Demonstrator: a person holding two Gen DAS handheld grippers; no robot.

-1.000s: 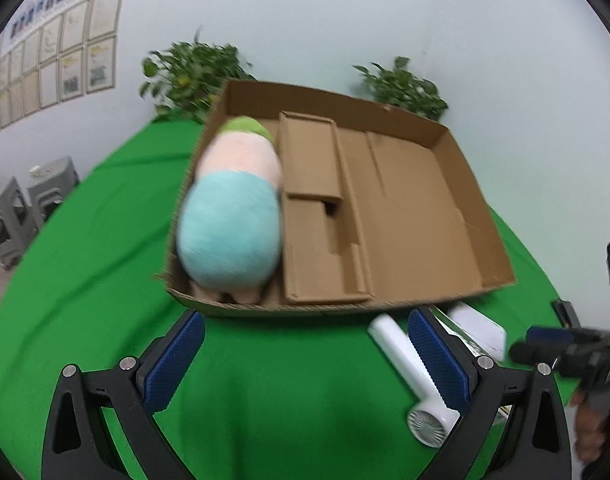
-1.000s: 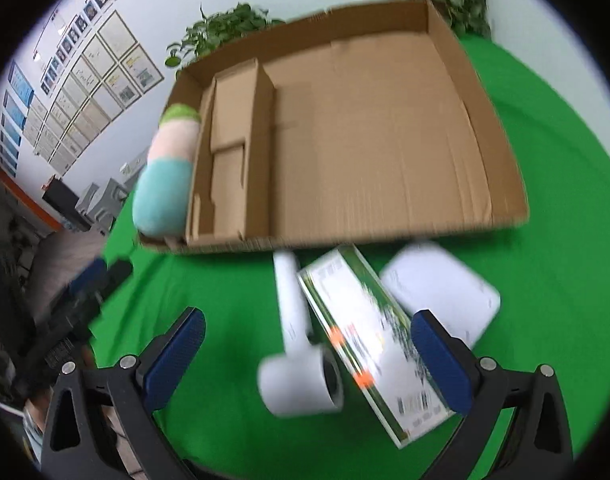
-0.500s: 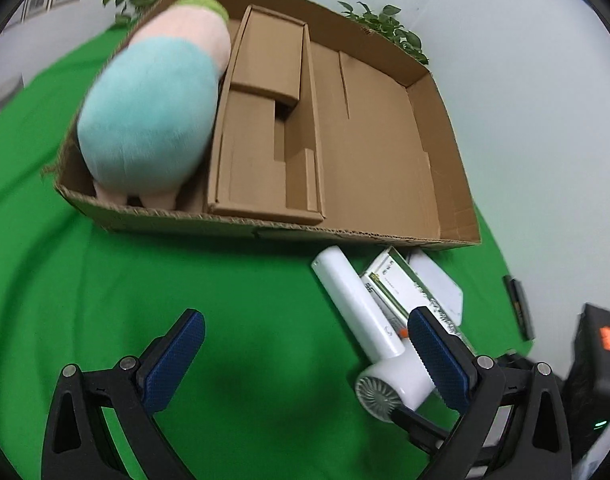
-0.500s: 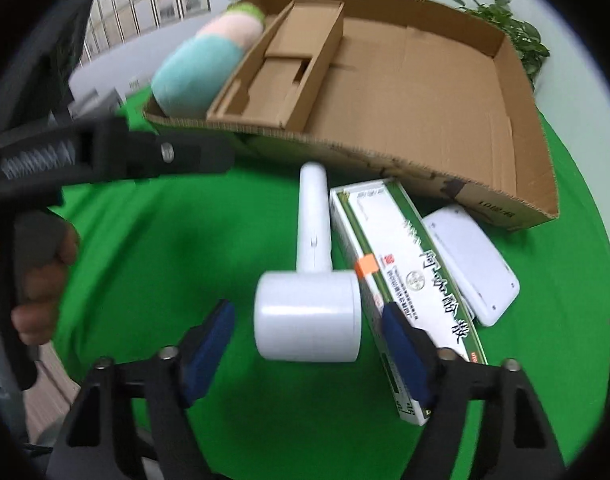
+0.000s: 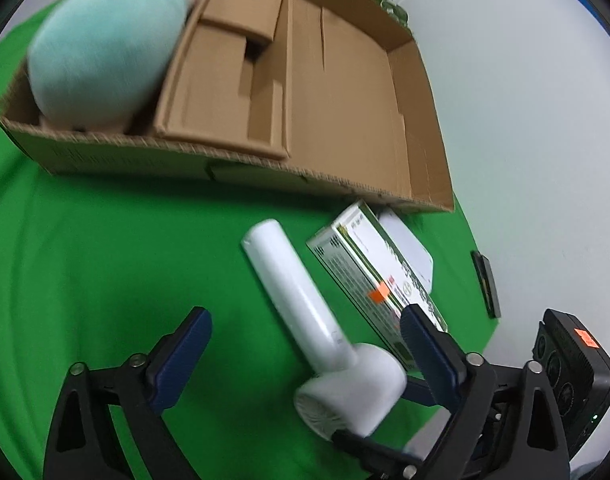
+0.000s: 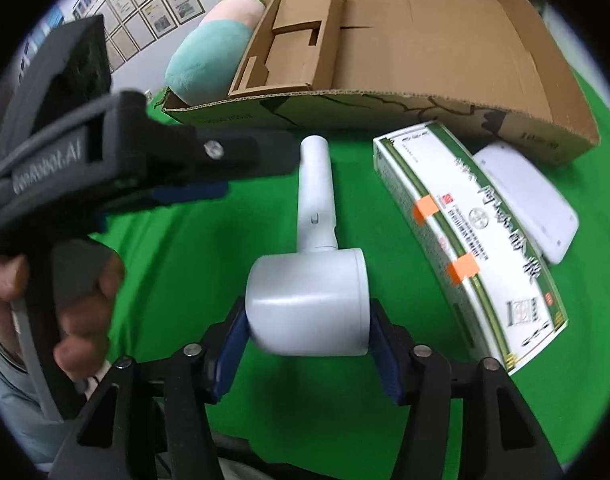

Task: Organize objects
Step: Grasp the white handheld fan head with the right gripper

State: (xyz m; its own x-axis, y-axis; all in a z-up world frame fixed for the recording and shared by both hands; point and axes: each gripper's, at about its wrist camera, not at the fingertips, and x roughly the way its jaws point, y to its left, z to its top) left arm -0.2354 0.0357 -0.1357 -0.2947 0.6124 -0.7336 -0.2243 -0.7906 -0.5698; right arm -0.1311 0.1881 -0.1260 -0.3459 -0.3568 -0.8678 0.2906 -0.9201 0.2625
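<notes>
A white hair dryer (image 6: 315, 208) lies on the green cloth in front of the cardboard box (image 6: 385, 114). My right gripper (image 6: 307, 332) is shut on its round head, both blue pads pressing the sides. My left gripper (image 5: 305, 344) hovers over the dryer (image 5: 289, 280), its jaws closing. The handle lies between the fingers, and the pads do not touch it. Right of the dryer lie a green-and-white carton (image 6: 465, 232) and a flat white item (image 6: 525, 200). A teal and pink plush toy (image 5: 105, 44) fills the box's left compartment.
The cardboard box (image 5: 145, 156) has a folded insert in its middle and a bare right part. A black device with an orange sticker (image 5: 573, 364) and a thin black item (image 5: 485, 284) sit at the table's right edge. A hand (image 6: 77, 280) grips the left gripper's handle.
My right gripper moved in and shut on the dryer's head. My left gripper dropped and tilted down toward the dryer's handle, and its jaws narrowed a little.
</notes>
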